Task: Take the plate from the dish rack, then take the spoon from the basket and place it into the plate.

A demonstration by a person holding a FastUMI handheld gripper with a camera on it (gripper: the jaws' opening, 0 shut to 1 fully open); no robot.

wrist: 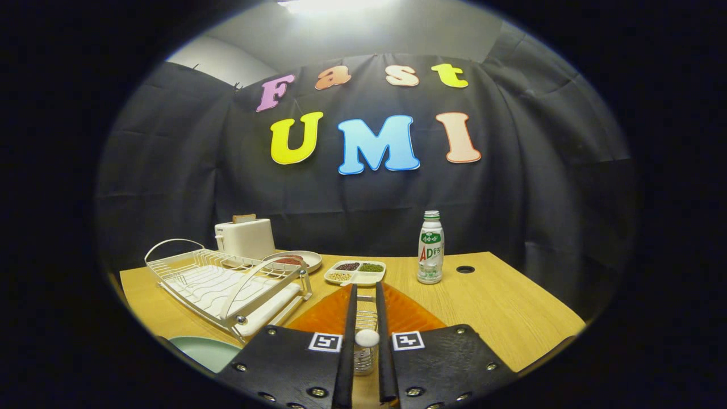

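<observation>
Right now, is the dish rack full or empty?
Empty: the dish rack has bare wire slots, and a green plate lies on the table beside it.

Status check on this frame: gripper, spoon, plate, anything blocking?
Gripper nearly closed around spoon handle, firm contact unclear. Spoon upright in mesh basket. Green plate already on table beside dish rack. Nothing blocking.

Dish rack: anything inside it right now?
The dish rack shows bare wire slots and a white drip tray, no plate standing in it. A pale green plate lies on the table beside its near corner. The gripper jaws stand narrowly apart around a white-tipped handle, contact unclear.
</observation>
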